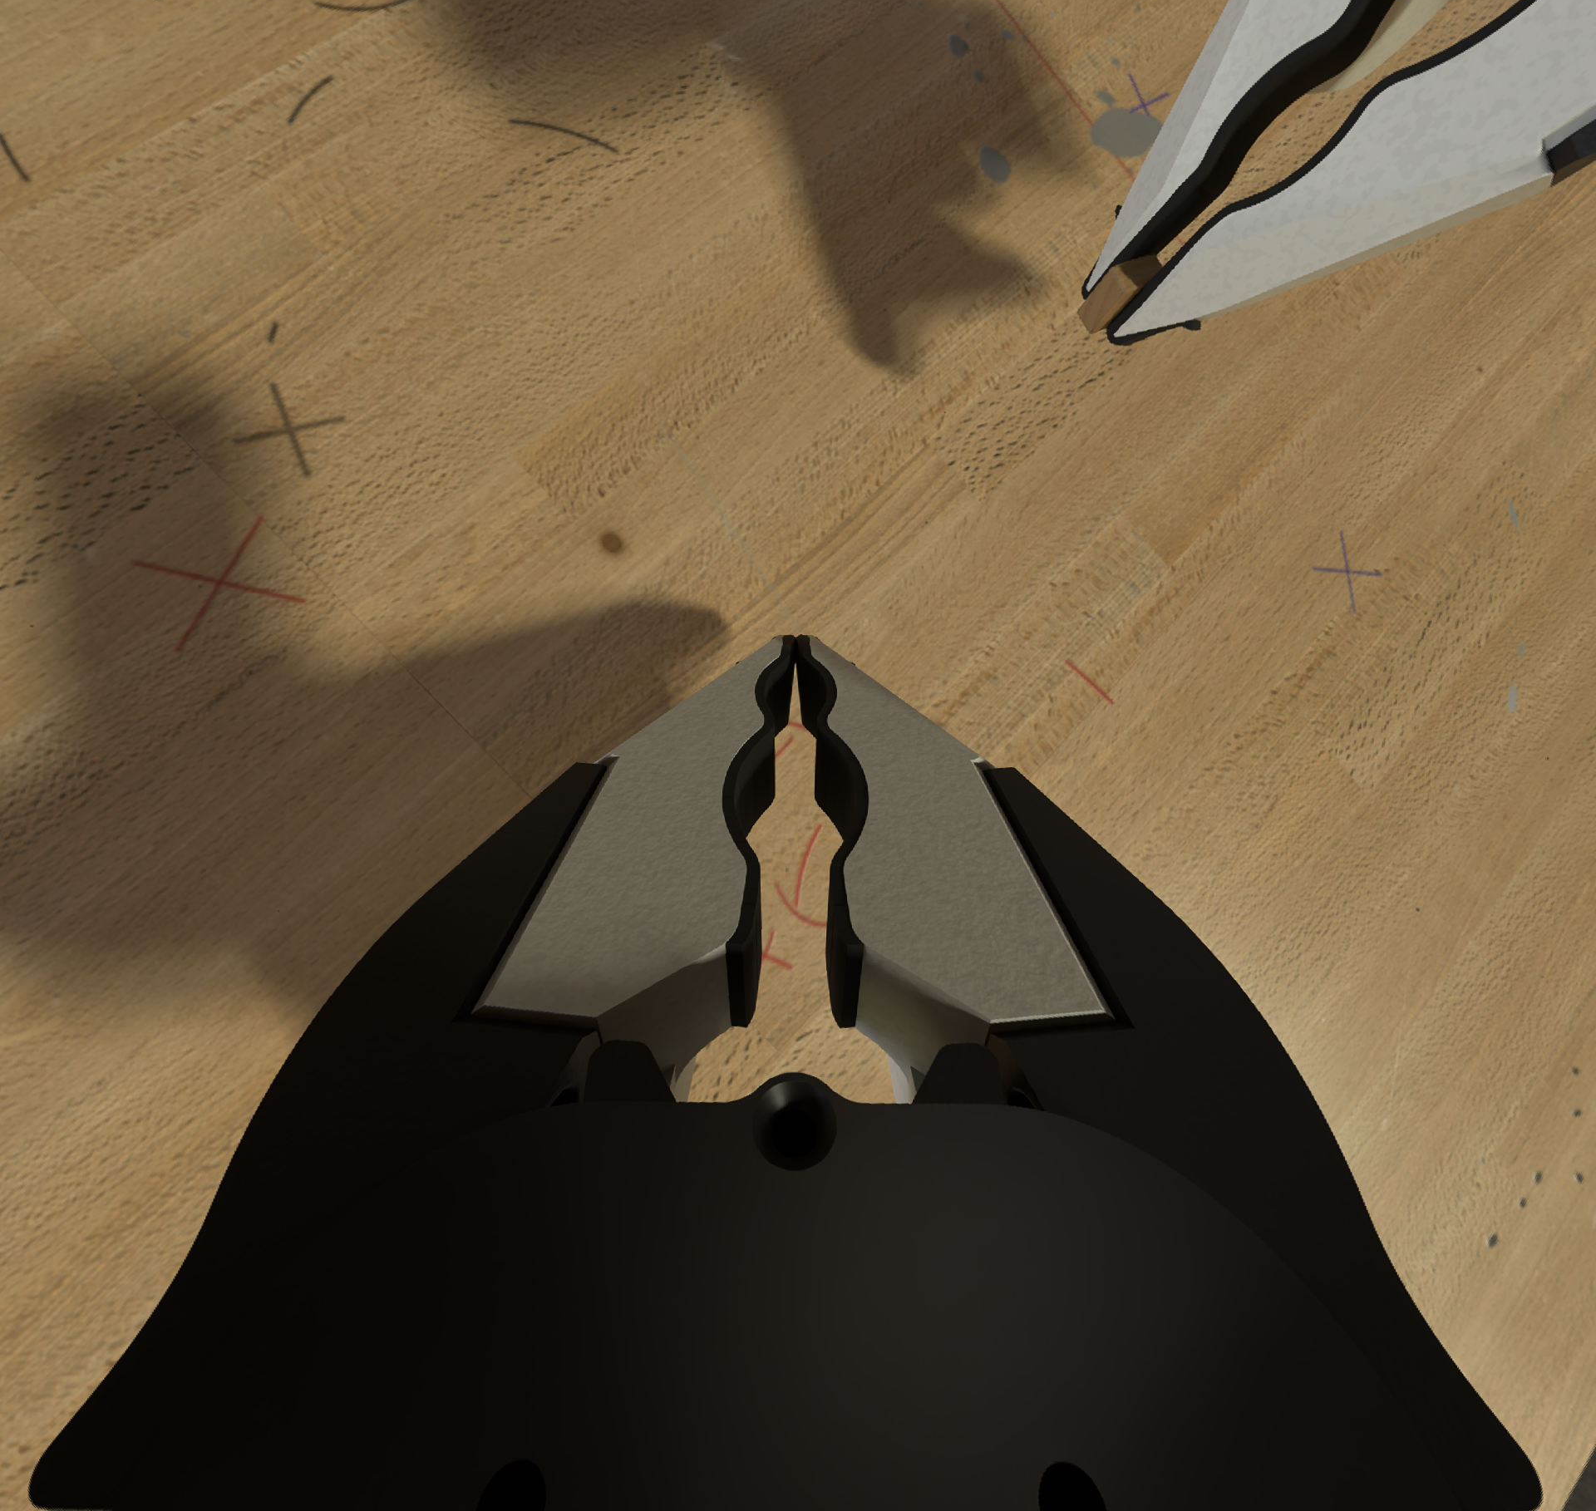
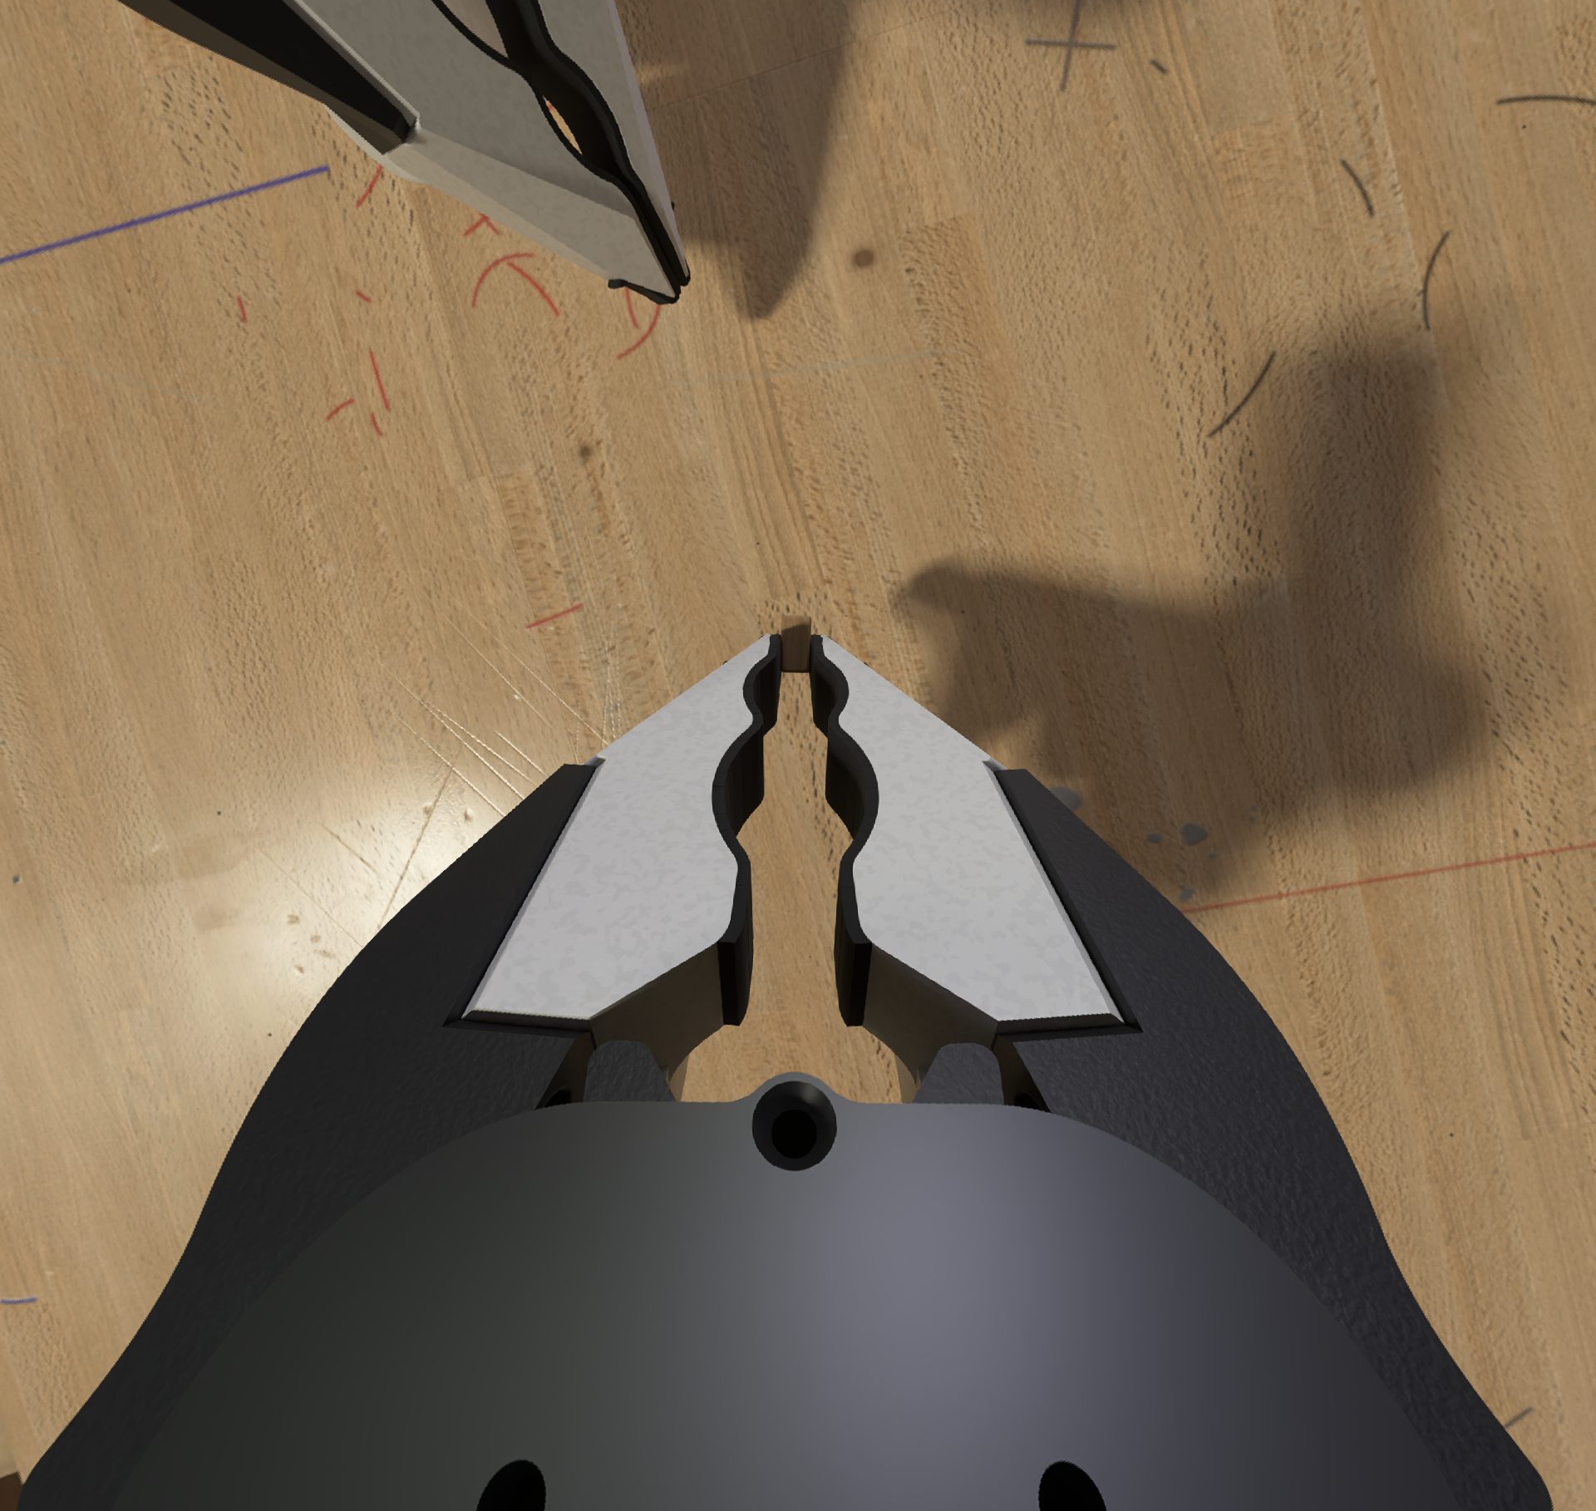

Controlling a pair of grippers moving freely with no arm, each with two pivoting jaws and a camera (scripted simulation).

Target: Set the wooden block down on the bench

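Note:
A small wooden block [image 2: 794,645] is pinched between the tips of my right gripper [image 2: 794,649], which is shut on it above the wooden bench [image 2: 950,451]. In the left wrist view the block [image 1: 1110,295] pokes out of the right gripper's tips [image 1: 1123,304] at the upper right, close to the bench surface [image 1: 604,347]; whether it touches the bench I cannot tell. My left gripper [image 1: 794,645] is shut and empty, its tips touching. It also shows in the right wrist view [image 2: 669,282] at the upper left.
The bench top carries pencil and red crosses [image 1: 220,584], curved marks [image 2: 518,278], grey paint spots [image 1: 1123,127] and a red line [image 2: 1382,874]. Dark shadows of both grippers lie on the wood [image 2: 1295,649].

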